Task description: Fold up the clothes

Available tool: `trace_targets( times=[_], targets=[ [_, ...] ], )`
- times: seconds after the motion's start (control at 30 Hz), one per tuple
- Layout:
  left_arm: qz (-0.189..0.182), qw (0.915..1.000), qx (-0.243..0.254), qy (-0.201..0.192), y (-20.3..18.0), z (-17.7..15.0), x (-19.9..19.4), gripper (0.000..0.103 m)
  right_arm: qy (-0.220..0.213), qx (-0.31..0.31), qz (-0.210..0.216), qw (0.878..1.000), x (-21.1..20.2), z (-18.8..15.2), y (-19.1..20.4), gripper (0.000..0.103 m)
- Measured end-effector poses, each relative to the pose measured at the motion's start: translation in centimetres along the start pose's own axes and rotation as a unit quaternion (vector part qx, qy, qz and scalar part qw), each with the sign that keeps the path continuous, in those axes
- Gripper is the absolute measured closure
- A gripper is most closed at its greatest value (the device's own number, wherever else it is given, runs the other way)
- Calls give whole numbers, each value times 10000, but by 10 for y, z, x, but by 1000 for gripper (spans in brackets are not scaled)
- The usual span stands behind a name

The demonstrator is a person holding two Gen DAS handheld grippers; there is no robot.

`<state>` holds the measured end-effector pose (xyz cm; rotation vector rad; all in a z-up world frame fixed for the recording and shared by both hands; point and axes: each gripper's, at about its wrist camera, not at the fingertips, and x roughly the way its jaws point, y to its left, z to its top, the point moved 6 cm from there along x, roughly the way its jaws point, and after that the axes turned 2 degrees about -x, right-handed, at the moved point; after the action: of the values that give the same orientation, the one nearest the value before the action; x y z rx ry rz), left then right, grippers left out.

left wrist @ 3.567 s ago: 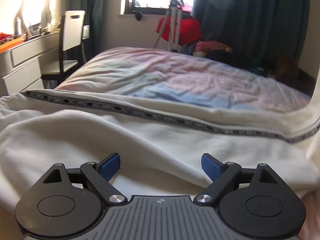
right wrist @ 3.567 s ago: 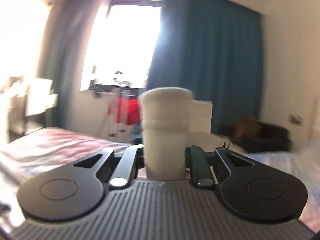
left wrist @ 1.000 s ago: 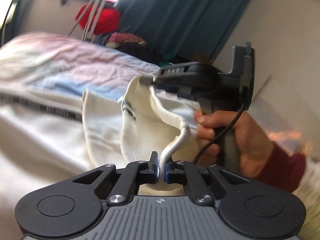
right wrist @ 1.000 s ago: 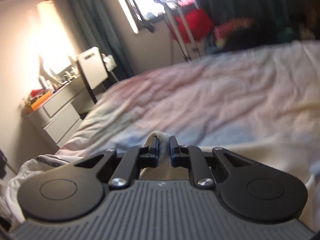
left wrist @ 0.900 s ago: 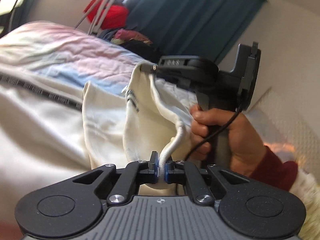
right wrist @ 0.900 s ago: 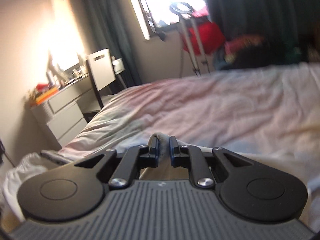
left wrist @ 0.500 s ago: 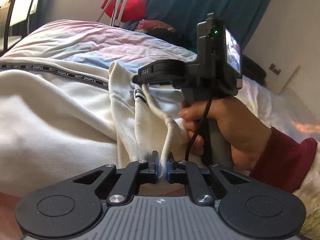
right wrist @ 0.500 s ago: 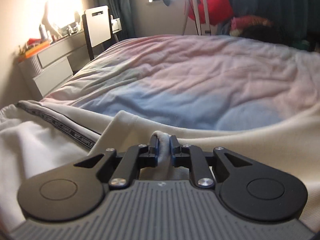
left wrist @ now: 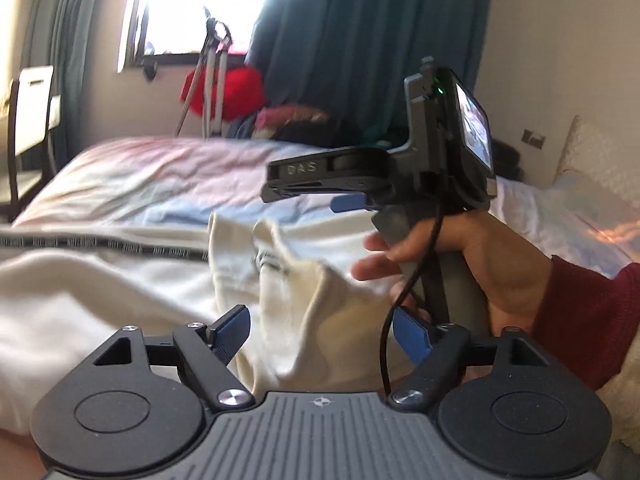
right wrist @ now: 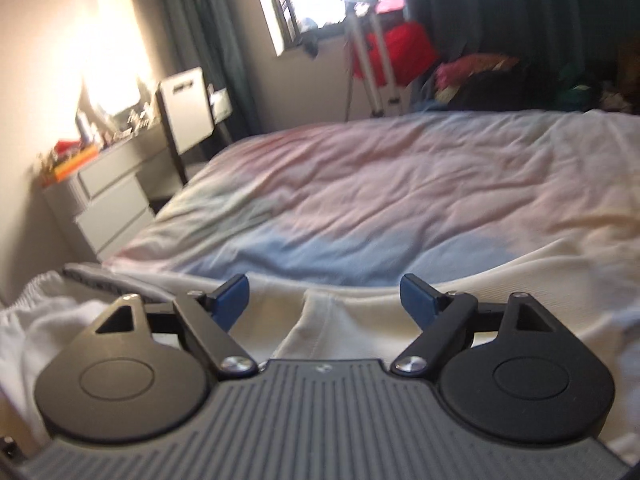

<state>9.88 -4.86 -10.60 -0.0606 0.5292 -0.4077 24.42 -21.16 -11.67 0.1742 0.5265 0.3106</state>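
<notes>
Left gripper (left wrist: 322,330): fingers (left wrist: 232,330) spread wide, having just been opening; nothing pinched. A raised fold of the cream sweatpants (left wrist: 304,304) stands loose between the blue pads, touching neither that I can tell.

Right gripper (right wrist: 322,300): fingers (right wrist: 418,298) likewise wide, just opened; a cream fabric edge (right wrist: 332,328) lies below and between them, released. In the left wrist view this tool sits just right of and ahead of the left fingers, held in a hand (left wrist: 476,264) with a dark red sleeve (left wrist: 588,308).

Garment: spread over the near edge of the bed (right wrist: 400,184); printed black side stripe (left wrist: 120,244) runs left of the left fingers.

Risk: the freed fold stands bunched, not flat. It may slump sideways or spring open as the tools pull away, since nothing presses it down.

Change: half a second earlier both pairs of fingers were clamped on the ribbed cream edge; now both have let go.
</notes>
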Motion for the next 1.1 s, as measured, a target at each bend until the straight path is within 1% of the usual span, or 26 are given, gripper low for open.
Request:
trace_targets(
  times=[0.07, 0.17, 0.23, 0.33, 0.43, 0.5, 0.53, 0.57, 0.6, 0.63, 0.67, 0.7, 0.73, 0.8, 0.83, 0.87, 0.93, 0.97, 1.0, 1.07, 1.1],
  targets=[
    [-26, 9999, 3, -147, -1, 2, -9, 20, -133, -29, -161, 9998, -17, 5, -6, 19],
    [61, 9994, 55, -325, 0, 6, -23, 19, -282, -83, -368, 9989, -44, 9, -13, 19],
    [174, 9988, 38, -449, 3, 10, -34, 19, -367, -107, -480, 9981, -61, 10, -17, 19],
    [413, 9970, -86, -650, 15, 17, -55, 18, -463, -90, -488, 9977, -88, 11, -18, 19],
    [735, 9926, -603, -749, 45, 22, -74, 15, -568, -77, -474, 9972, -114, 8, -15, 19],
    [982, 9865, -1097, -717, 71, 22, -86, 14, -612, -25, -426, 9972, -129, 4, -12, 19],
    [1134, 9816, -1399, -639, 86, 20, -90, 13, -631, 4, -404, 9972, -136, 2, -11, 19],
    [1299, 9750, -1725, -531, 103, 17, -93, 13, -632, 54, -397, 9972, -141, -1, -10, 19],
    [1449, 9663, -2084, -431, 120, 13, -98, 13, -633, 103, -391, 9972, -146, -4, -10, 19],
    [1593, 9556, -2456, -335, 137, 9, -102, 14, -633, 152, -384, 9971, -151, -7, -9, 19],
    [1562, 9455, -2838, -343, 150, 7, -109, 15, -632, 199, -378, 9971, -155, -9, -8, 19],
    [1450, 9347, -3222, -399, 162, 4, -115, 14, -619, 235, -375, 9971, -158, -12, -8, 19],
    [1337, 9222, -3600, -454, 174, 2, -122, 13, -599, 261, -365, 9972, -160, -14, -8, 19],
    [1294, 8959, -4233, -392, 196, -4, -128, 13, -514, 292, -411, 9974, -161, -19, -8, 19],
    [1288, 8814, -4532, -344, 207, -8, -130, 13, -463, 309, -451, 9974, -161, -21, -9, 19],
    [1382, 8671, -4776, -304, 218, -13, -132, 13, -406, 331, -487, 9974, -159, -23, -11, 19],
    [1740, 8405, -5129, -151, 238, -25, -131, 13, -313, 386, -507, 9975, -155, -26, -14, 19],
    [1880, 8306, -5242, 8, 246, -32, -127, 13, -288, 413, -499, 9975, -153, -27, -15, 19],
    [1929, 8244, -5316, 250, 250, -38, -121, 13, -265, 441, -489, 9975, -152, -28, -16, 19],
    [1836, 8097, -5537, 637, 258, -48, -106, 15, -240, 498, -450, 9975, -150, -30, -17, 19],
    [1821, 8006, -5662, 728, 262, -52, -101, 16, -224, 517, -436, 9975, -149, -31, -17, 19]
  ],
)
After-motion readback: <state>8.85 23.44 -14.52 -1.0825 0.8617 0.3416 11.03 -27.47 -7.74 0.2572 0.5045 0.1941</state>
